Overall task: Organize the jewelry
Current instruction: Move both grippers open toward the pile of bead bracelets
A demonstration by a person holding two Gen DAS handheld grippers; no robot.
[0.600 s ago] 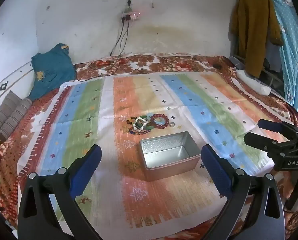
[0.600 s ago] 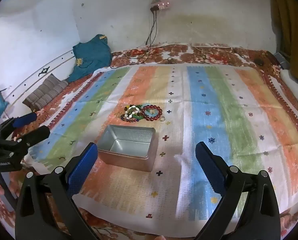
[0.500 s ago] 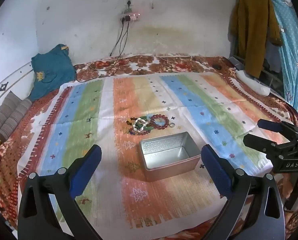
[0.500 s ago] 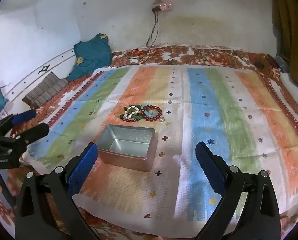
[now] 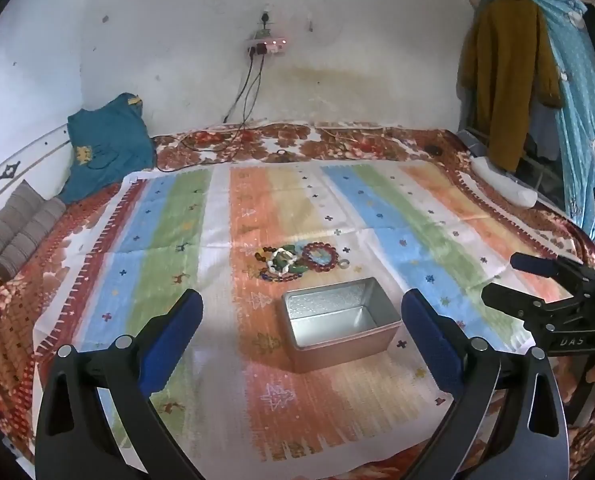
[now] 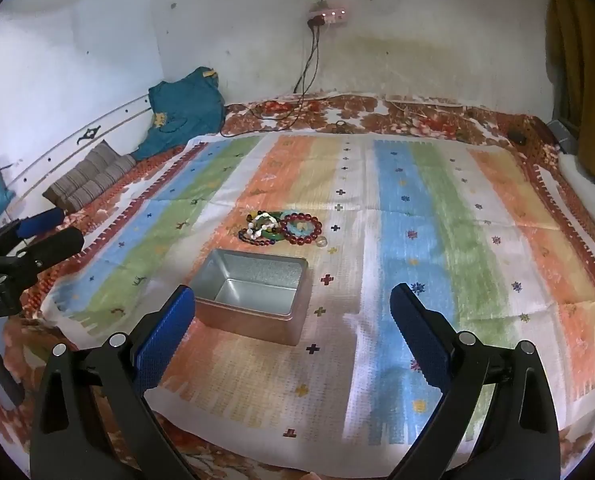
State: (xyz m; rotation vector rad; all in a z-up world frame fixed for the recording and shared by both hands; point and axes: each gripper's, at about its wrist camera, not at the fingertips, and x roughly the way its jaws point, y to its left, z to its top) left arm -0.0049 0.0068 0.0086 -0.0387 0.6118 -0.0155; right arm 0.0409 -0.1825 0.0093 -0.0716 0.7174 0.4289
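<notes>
Left claw (image 5: 302,330) wide open, right claw (image 6: 292,320) wide open, tangled bracelets (image 5: 297,261) indistinct beyond metal tin (image 5: 339,330)

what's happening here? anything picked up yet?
Nothing picked up yet. A person holds two grippers over a bed with a striped cloth. The left gripper and right gripper are both open and empty, hanging short of the items. A pile of beaded bracelets lies on the cloth just beyond an open metal tin, which looks empty. Sorting hasn't begun.
</notes>
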